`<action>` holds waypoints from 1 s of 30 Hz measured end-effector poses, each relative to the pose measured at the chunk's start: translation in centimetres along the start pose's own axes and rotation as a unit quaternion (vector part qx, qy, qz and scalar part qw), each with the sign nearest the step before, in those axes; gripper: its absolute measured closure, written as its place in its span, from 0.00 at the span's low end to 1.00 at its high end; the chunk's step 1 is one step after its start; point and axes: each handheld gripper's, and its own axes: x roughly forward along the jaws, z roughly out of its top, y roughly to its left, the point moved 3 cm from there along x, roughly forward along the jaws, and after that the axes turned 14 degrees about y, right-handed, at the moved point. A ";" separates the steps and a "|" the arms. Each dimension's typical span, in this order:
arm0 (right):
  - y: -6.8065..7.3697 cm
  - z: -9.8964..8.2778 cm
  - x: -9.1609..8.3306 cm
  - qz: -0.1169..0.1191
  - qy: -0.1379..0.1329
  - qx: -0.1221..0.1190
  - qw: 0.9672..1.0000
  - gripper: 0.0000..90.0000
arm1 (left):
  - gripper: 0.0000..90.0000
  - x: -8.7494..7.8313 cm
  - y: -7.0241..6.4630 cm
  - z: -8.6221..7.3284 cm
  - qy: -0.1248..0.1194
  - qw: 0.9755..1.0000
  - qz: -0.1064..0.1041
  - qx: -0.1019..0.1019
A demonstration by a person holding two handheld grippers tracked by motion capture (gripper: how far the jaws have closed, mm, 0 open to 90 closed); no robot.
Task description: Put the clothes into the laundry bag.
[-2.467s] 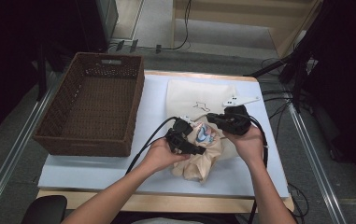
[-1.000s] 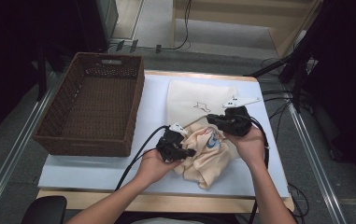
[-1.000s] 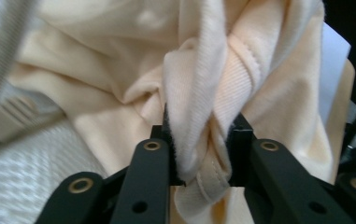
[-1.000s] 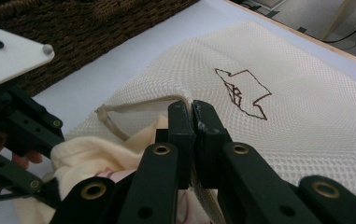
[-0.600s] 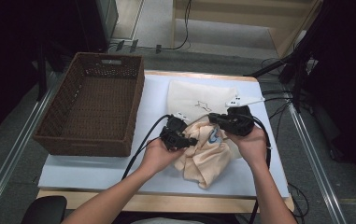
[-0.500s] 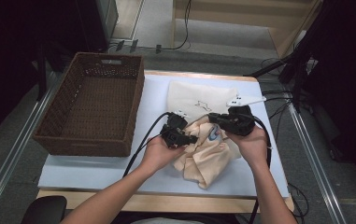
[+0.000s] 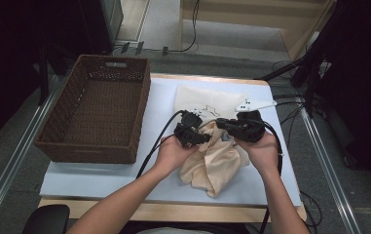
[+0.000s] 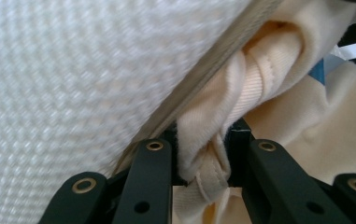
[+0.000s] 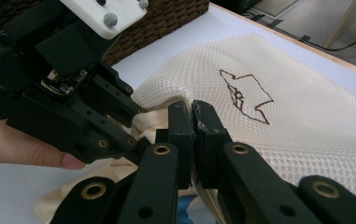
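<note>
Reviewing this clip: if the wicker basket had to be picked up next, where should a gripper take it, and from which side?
Probably at the cut-out handle slot in the wicker basket's far end wall, or over the near rim, coming from above: the walls are thin and upright, so jaws can straddle one.

A wood-edged worktop (image 7: 212, 210) under a pale blue mat (image 7: 100, 175) stands on grey floor (image 7: 8, 161), metal rails (image 7: 17, 161) alongside, dark surroundings beyond.
</note>
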 end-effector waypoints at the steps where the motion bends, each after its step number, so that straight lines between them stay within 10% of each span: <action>1: 0.0 0.0 0.0 0.001 -0.001 0.000 1.000 0.99 | 0.87 0.0 0.2 0.2 -0.003 1.000 0.005 -0.003; 19: -0.4 -0.5 0.8 0.007 0.010 0.006 1.000 0.99 | 0.79 1.8 1.4 0.6 -0.001 1.000 -0.012 -0.020; 30: -0.6 -0.5 0.5 0.003 0.006 0.009 1.000 0.99 | 0.47 -1.1 -0.5 -0.7 -0.007 0.999 -0.042 0.022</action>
